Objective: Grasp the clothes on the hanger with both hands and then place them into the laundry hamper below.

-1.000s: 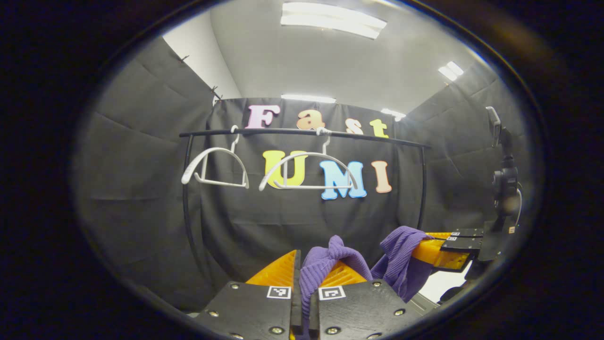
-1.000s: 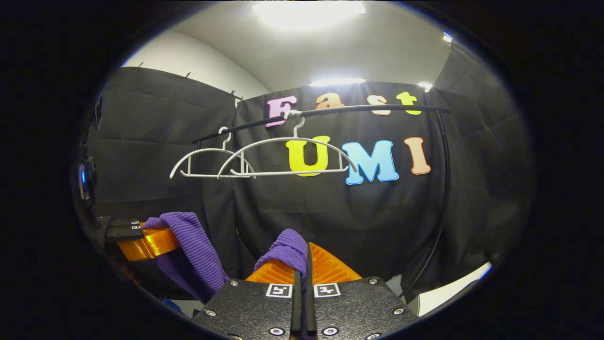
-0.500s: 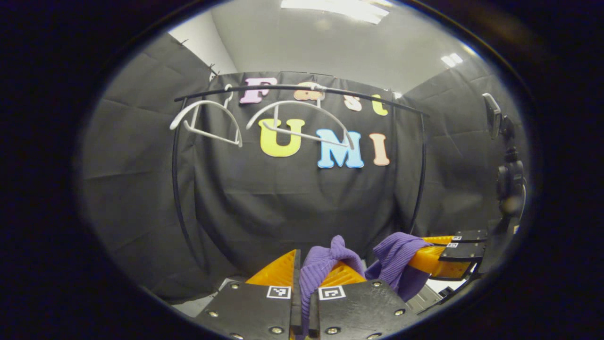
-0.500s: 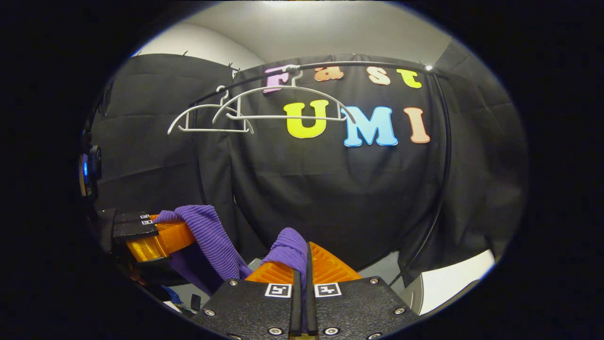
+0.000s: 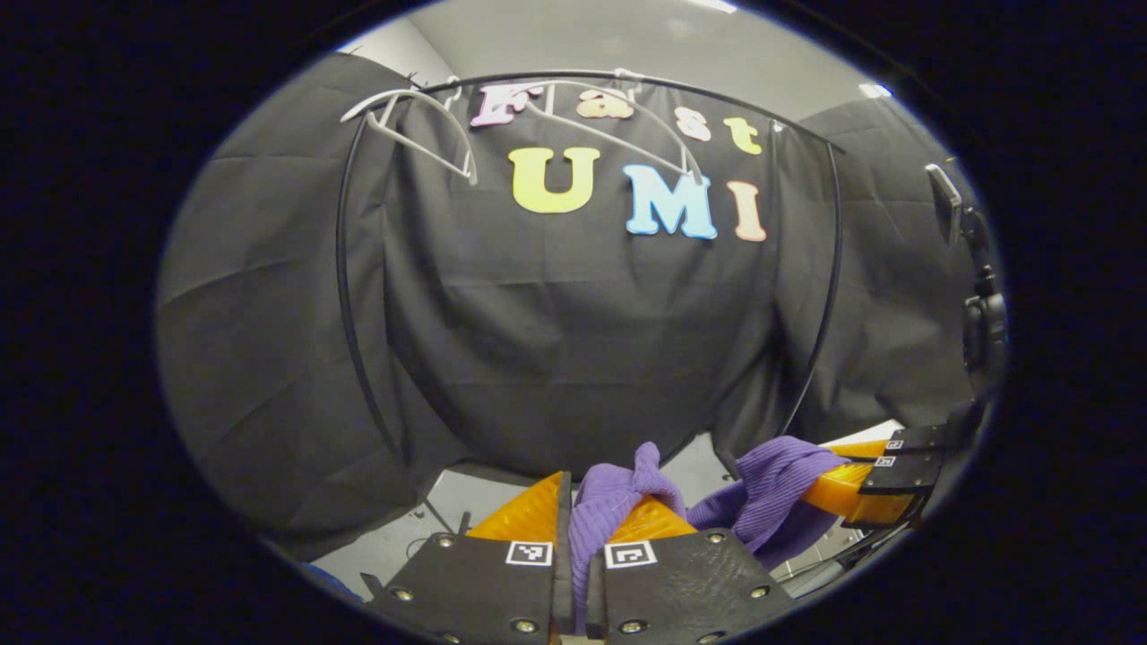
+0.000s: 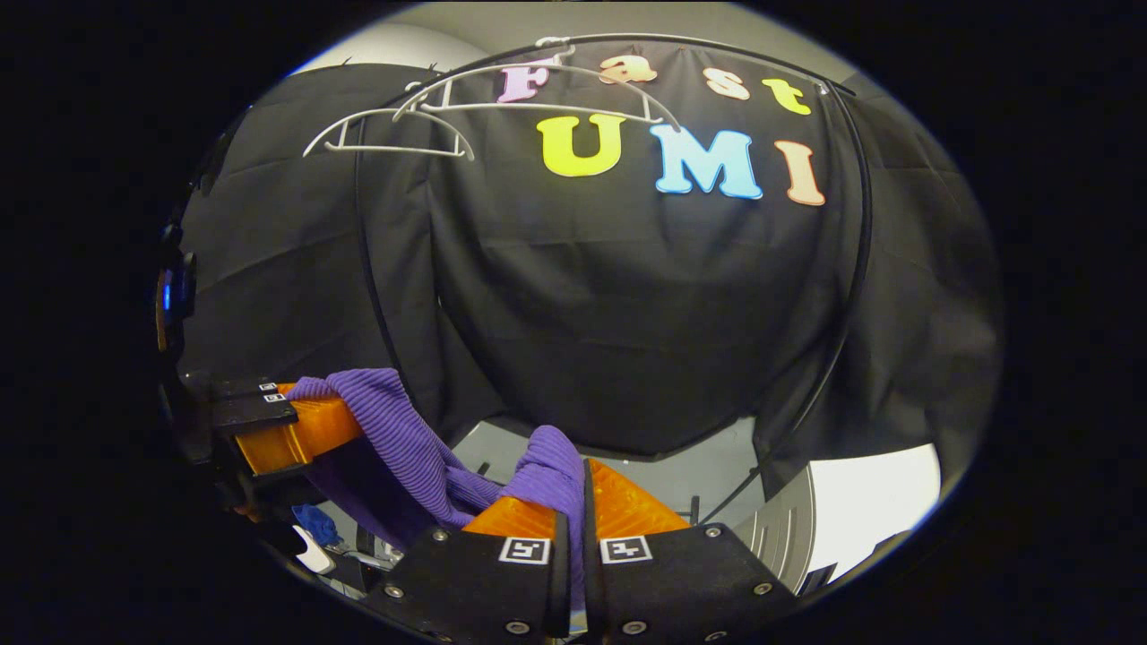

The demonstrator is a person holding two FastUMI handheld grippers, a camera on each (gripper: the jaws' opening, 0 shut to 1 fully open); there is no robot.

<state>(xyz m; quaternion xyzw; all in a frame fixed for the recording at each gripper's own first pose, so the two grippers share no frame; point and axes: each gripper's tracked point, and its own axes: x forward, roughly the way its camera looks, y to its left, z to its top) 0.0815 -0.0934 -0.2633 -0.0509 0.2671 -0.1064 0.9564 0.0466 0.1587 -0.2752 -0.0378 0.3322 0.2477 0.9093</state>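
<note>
Both tongs lowered, hangers (image 5: pixel 421 125) now higher | each clamps purple garment (image 5: pixel 618 502) | garment spans sideways between them

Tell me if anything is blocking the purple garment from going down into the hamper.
Nothing visible blocks it. The purple garment is off the white hangers, pinched by the left gripper and right gripper. The hamper itself cannot be made out.

The left gripper (image 5: pixel 573 502) has its jaws closed tight — purple cloth (image 5: pixel 618 493) bunched between both fingers. The right gripper (image 6: pixel 573 502) is clamped likewise on the same cloth — the two sit side by side, level.
</note>
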